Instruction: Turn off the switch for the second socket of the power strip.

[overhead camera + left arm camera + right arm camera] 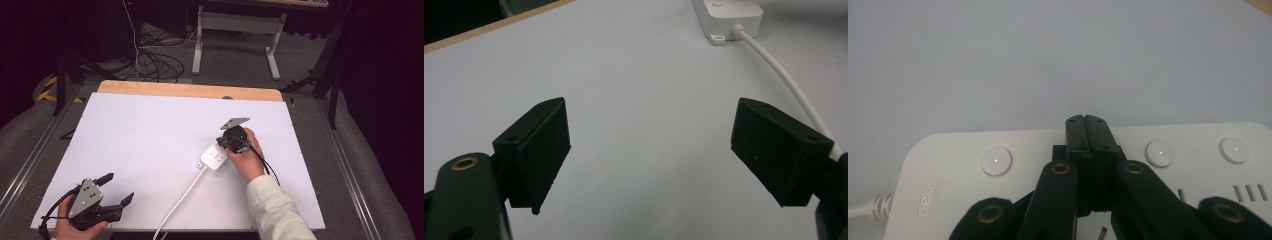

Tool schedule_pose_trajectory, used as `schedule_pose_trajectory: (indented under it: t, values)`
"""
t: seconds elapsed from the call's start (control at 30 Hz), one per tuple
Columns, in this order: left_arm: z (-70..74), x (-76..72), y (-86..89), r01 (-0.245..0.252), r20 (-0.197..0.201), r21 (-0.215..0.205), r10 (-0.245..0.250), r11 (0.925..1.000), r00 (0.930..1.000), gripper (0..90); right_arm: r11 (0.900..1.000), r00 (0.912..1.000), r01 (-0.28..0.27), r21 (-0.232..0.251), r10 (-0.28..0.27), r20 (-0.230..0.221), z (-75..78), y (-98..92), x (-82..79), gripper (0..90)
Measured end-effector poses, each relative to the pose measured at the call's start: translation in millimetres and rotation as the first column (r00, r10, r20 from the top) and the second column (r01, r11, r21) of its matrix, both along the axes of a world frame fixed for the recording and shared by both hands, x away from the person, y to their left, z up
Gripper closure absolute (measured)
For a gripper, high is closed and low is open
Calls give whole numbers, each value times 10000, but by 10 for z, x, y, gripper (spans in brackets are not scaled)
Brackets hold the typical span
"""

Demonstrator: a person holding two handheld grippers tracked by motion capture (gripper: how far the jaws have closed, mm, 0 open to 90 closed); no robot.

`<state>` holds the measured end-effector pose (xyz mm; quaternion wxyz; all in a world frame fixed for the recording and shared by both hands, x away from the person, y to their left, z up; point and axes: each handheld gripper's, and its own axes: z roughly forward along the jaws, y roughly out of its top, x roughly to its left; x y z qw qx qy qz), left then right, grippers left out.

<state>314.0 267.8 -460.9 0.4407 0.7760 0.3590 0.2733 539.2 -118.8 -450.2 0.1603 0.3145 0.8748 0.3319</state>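
Sitting: white plastic power strip (pixel 215 157) with round buttons, right of centre on the white worktop (pixel 150 140), lying flat.
Cord: white cable (pixel 177 205) runs from the strip's near-left end to the worktop's near edge.
Right tool (pixel 1090 131): black jaws pressed together, nothing between them, tips down over the strip's top face between two round white buttons (pixel 996 161); whether they touch it I can't tell.
Right hand (pixel 248 157): wrapped around that tool, pale sleeve behind.
Left tool (pixel 116 189): jaws spread wide, empty, near-left corner, well apart from the strip.
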Motion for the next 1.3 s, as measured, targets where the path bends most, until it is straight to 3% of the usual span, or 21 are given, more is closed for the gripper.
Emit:
schedule_pose_trajectory:
  t: [0.87,1.13,1.3]
  values:
    - [0,-7,-4,-44,21,15,44,10000,10000,166,9998,9998,208,17,-208,-7,-26,11,-15,900]
    - [-1,-5,-4,-34,29,44,34,10000,10000,166,9996,9997,211,-208,-209,114,-21,36,-29,900]
    - [-1,-6,-2,-48,10,25,48,10000,10000,167,9997,9997,225,-52,-226,-56,-19,20,-10,900]
